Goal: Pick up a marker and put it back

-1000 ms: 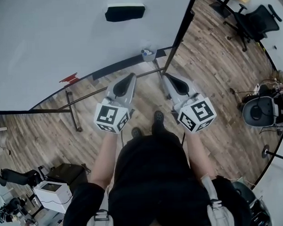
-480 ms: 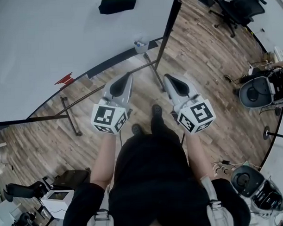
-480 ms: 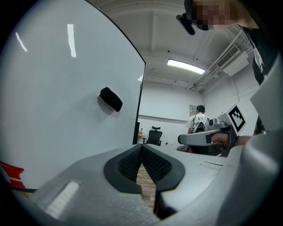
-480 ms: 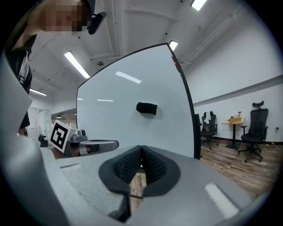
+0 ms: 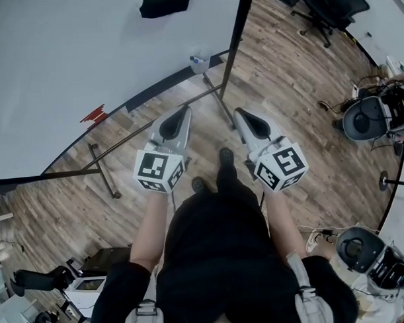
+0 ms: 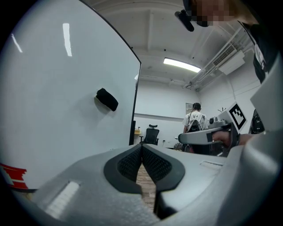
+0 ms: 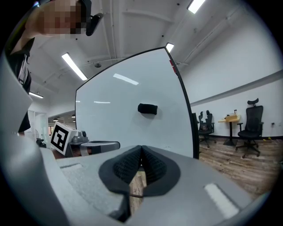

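From the head view, the left tongs (image 5: 185,110) and right tongs (image 5: 239,113) are held side by side at waist height and point at a whiteboard (image 5: 86,55) on a stand. A dark eraser (image 5: 165,5) sticks high on the whiteboard. At its lower edge sits a small cup (image 5: 197,63) that seems to hold the markers (image 5: 195,59); they are too small to make out clearly and lie well apart from both tongs. In the left gripper view, the left tongs (image 6: 141,149) are clenched pad to pad on nothing, with the board on the left and wooden floor (image 6: 148,194) below. In the right gripper view, the right tongs (image 7: 140,151) are likewise clenched and empty, facing the eraser rather than the cup. My guess is that the risks are reaching in with the pads clenched, which would knock the cup over, or pinching a thin marker off-centre so that it slips out and rolls across the floor.
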A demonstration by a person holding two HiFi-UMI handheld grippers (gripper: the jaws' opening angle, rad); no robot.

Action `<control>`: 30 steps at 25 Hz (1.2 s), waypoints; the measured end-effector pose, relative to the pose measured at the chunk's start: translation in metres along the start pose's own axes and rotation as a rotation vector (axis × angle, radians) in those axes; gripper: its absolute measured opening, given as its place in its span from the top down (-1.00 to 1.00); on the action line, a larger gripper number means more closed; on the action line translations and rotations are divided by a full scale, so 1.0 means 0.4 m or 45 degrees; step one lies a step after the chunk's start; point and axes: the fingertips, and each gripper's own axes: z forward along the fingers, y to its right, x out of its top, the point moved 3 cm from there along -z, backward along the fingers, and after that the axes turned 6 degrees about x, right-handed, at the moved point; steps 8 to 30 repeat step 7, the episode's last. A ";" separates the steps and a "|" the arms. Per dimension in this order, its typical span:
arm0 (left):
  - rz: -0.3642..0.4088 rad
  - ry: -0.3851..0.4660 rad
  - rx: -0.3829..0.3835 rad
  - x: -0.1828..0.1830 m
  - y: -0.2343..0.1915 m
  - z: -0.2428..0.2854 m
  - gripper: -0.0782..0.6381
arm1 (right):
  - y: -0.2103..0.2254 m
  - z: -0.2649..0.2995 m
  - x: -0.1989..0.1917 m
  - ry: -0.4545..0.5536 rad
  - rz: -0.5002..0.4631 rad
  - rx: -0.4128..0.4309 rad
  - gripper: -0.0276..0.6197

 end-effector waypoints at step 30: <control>0.006 0.017 -0.013 0.011 0.009 -0.022 0.75 | -0.027 -0.010 0.000 0.004 -0.007 0.006 0.91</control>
